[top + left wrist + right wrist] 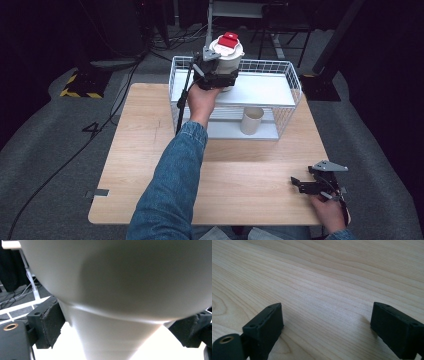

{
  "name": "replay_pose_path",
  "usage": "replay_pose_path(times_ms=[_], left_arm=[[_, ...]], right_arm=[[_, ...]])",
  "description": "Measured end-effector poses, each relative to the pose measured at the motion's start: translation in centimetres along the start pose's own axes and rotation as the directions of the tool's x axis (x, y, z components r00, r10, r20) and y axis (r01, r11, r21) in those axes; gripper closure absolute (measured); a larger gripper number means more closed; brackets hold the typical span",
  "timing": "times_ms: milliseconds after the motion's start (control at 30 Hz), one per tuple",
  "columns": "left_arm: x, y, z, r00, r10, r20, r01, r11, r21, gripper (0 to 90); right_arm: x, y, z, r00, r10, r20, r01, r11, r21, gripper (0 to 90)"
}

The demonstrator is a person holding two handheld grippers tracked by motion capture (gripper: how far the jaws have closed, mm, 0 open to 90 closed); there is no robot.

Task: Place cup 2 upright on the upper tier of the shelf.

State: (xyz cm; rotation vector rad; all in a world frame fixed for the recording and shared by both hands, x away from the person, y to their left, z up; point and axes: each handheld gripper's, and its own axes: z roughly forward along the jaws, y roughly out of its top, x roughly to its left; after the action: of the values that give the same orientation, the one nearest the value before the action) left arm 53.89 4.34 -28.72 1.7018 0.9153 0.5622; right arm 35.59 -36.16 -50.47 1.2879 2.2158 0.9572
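left gripper pinching the white cup, upper centre of frame, over the wire rack | right gripper resting at lower right on the wooden table, jaws standing spread, nothing between

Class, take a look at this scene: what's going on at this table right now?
A person is working with a claw in each hand. The left claw grips a white cup with a white-and-red lid, holding it over the upper shelf of a white wire rack at the table's far end. A second, lidless cup sits on the rack's lower shelf. The right claw rests open on the wooden table, holding nothing.
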Motion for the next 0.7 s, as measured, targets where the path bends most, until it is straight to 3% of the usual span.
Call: replay_pose_path(times_ms=[267, 700], left_arm=[[-0.31, -0.32, 0.37, 1.0000, 0.008, 0.001, -0.008, 1.0000, -0.001, 11.3], [-0.28, -0.76, 0.57, 0.9999, -0.013, 0.001, 0.013, 0.9999, -0.006, 11.1]], right_arm=[[0.00, 0.00, -0.01, 1.0000, -0.001, -0.001, 0.001, 1.000, -0.001, 11.7], [-0.01, 0.00, 0.00, 1.0000, -0.003, -0.001, 0.003, 1.000, -0.002, 11.8]])
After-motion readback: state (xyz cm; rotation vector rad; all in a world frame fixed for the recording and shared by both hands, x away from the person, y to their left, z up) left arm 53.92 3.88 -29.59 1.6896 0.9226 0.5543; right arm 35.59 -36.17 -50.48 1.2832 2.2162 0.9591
